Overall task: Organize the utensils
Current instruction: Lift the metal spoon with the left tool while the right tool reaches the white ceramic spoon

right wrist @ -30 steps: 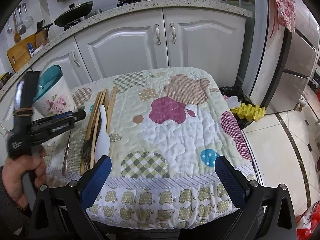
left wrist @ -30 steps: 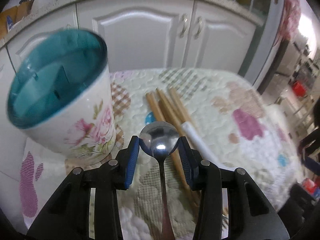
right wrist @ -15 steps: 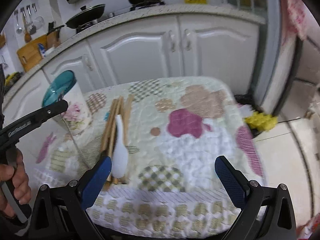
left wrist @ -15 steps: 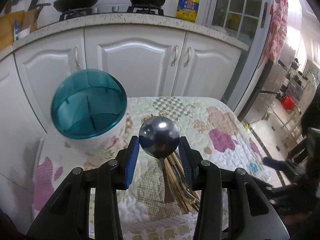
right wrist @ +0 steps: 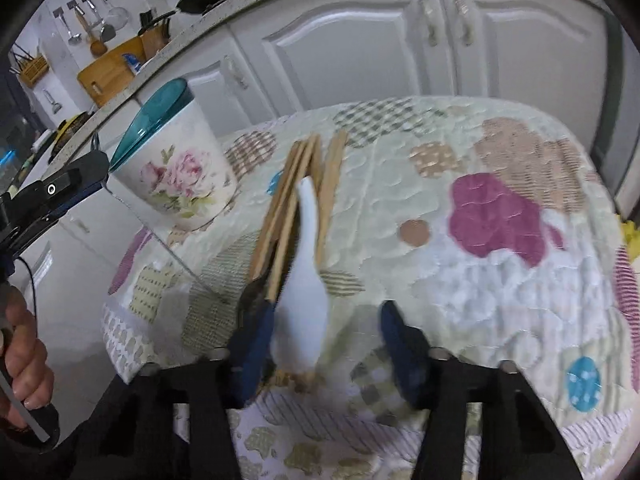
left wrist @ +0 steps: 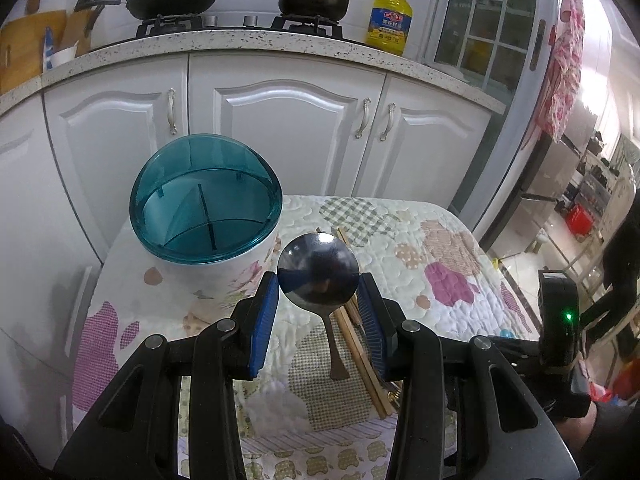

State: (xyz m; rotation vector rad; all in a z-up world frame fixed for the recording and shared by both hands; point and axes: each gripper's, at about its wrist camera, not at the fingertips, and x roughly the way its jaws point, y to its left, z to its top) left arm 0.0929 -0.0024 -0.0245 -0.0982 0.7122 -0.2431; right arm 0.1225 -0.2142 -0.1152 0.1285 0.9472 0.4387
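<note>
White spoon (right wrist: 305, 300) lies between the right gripper's (right wrist: 326, 344) closing jaws, against the left one

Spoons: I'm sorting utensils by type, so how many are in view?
2. A metal spoon clamped in the left gripper; a white spoon lying on the chopsticks. More may hide beneath them.

Left wrist view sharp, evenly lit; daylight glare at right edge near paned glass door (left wrist: 476, 36); right wrist view motion-blurred, dimmer; fisheye bending, dark vignette corners in both.
</note>
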